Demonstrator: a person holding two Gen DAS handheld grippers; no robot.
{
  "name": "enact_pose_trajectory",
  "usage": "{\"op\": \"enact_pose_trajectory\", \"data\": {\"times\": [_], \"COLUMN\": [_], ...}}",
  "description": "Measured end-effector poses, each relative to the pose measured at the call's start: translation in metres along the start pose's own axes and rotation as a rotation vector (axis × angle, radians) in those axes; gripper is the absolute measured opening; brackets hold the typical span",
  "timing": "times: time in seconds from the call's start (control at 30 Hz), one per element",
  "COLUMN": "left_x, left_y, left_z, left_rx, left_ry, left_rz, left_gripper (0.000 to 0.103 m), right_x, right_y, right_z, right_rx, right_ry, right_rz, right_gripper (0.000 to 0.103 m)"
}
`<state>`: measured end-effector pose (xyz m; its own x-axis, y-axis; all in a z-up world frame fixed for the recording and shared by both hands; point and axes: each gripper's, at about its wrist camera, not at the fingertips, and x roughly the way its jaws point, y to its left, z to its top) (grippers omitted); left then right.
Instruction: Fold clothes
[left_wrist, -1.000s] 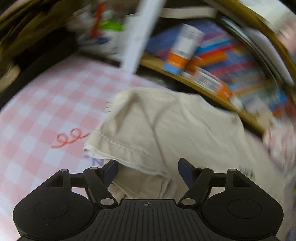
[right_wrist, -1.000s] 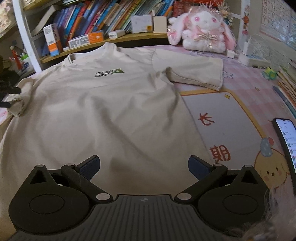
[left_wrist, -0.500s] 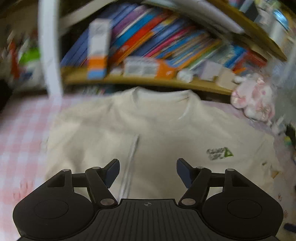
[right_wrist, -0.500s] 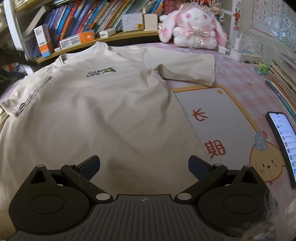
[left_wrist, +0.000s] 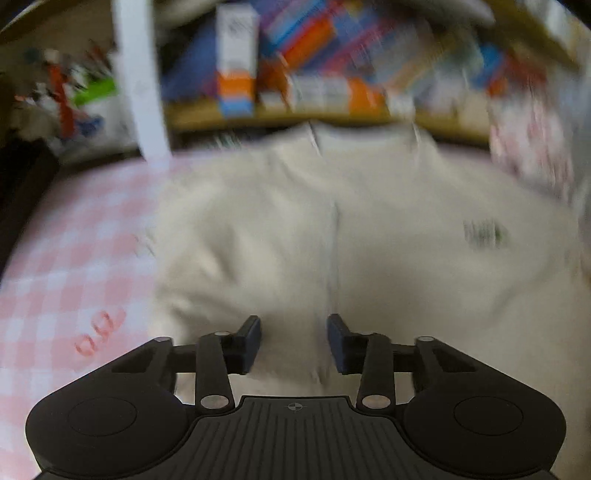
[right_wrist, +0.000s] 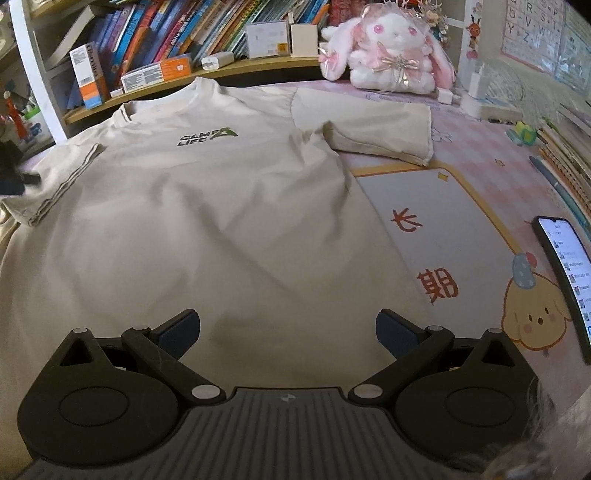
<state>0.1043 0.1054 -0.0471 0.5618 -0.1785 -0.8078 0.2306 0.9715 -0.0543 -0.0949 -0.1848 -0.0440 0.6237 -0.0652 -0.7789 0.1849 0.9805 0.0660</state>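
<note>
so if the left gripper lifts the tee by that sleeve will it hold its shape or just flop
Likely flop: the tee lies in soft creases, and its left sleeve is already folded over the body. It looks thin and light, so the rest would probably trail and drag on the mat. The left gripper is closing over fabric.

A pink-and-white checked table cover (right_wrist: 476, 147) carries everything here, printed at the near right with a white panel bearing red characters and a yellow chick. A beige T-shirt (right_wrist: 192, 221) lies flat on it, chest print up, collar toward the far side; its left sleeve is folded in over the body, its right sleeve spread out. A lit phone (right_wrist: 565, 273) lies at the right edge. A pink-and-white plush rabbit (right_wrist: 388, 51) sits at the far side, near a white charger (right_wrist: 447, 96).
</note>
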Motion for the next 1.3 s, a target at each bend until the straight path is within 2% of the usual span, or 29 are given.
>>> {"op": "enact_pose_trajectory", "data": {"times": [0.1, 0.13, 0.17, 0.23, 0.27, 0.33, 0.43, 0.5, 0.57, 0.67, 0.7, 0.73, 0.8, 0.87, 0.93, 1.07, 1.13, 1.23, 1.3], "left_x": [-0.016, -0.024, -0.034, -0.049, -0.053, -0.054, -0.043, -0.036, -0.029, -0.017, -0.015, -0.017, -0.021, -0.021, -0.022, -0.031, -0.028, -0.014, -0.013], "left_y": [0.008, 0.016, 0.031, 0.063, 0.077, 0.097, 0.115, 0.121, 0.118, 0.107, 0.104, 0.105, 0.116, 0.125, 0.123, 0.130, 0.138, 0.142, 0.137], "left_z": [-0.008, -0.009, -0.008, -0.008, -0.010, -0.014, -0.025, -0.030, -0.031, -0.029, -0.030, -0.031, -0.037, -0.042, -0.043, -0.034, -0.022, 0.002, 0.012], "left_rx": [0.020, 0.001, -0.062, -0.193, -0.240, -0.278, -0.323, -0.405, -0.435, -0.396, -0.369, -0.356, -0.381, -0.412, -0.371, -0.355, -0.351, -0.284, -0.171], "left_ry": [-0.025, -0.047, -0.087, -0.150, -0.160, -0.150, -0.109, -0.110, -0.117, -0.082, -0.070, -0.069, -0.074, -0.063, -0.049, -0.085, -0.116, -0.107, -0.057], "left_rz": [-0.060, -0.086, -0.104, -0.076, -0.034, 0.030, 0.056, -0.009, -0.087, -0.088, -0.057, -0.023, 0.035, 0.007, -0.013, -0.040, -0.074, -0.106, -0.154], "left_gripper": [0.042, 0.042, 0.045, 0.046, 0.046, 0.042, 0.041, 0.042, 0.045, 0.041, 0.018, 0.005, 0.005, 0.005, 0.006, 0.015, 0.027, 0.028, 0.028], "right_x": [-0.002, -0.002, -0.003, -0.003, -0.004, -0.004, -0.004, -0.003, -0.004, -0.005, -0.005, -0.006, -0.009, -0.012, -0.013, -0.014, -0.016, -0.018, -0.020], "right_y": [0.002, 0.003, 0.003, 0.002, 0.001, 0.000, -0.001, 0.003, 0.010, 0.021, 0.025, 0.027, 0.031, 0.030, 0.028, 0.023, 0.024, 0.026, 0.028], "right_z": [0.000, -0.001, -0.001, -0.002, -0.002, -0.003, -0.003, -0.002, -0.001, 0.000, 0.000, 0.000, -0.001, -0.002, -0.003, -0.004, -0.006, -0.008, -0.009], "right_rx": [-0.004, -0.005, -0.005, 0.002, 0.008, 0.021, 0.035, 0.033, 0.009, -0.026, -0.036, -0.046, -0.057, -0.054, -0.043, -0.025, -0.034, -0.050, -0.059], "right_ry": [-0.007, -0.007, -0.006, -0.005, -0.004, -0.002, -0.001, -0.002, -0.006, -0.012, -0.011, -0.011, -0.017, -0.022, -0.020, -0.018, -0.020, -0.014, -0.007], "right_rz": [-0.006, -0.010, -0.013, -0.022, -0.028, -0.038, -0.045, -0.042, -0.032, -0.016, -0.013, -0.010, -0.013, -0.021, -0.032, -0.048, -0.047, -0.053, -0.066], "right_gripper": [0.102, 0.102, 0.102, 0.102, 0.102, 0.102, 0.102, 0.102, 0.102, 0.102, 0.102, 0.102, 0.102, 0.102, 0.102, 0.102, 0.102, 0.102, 0.102]}}
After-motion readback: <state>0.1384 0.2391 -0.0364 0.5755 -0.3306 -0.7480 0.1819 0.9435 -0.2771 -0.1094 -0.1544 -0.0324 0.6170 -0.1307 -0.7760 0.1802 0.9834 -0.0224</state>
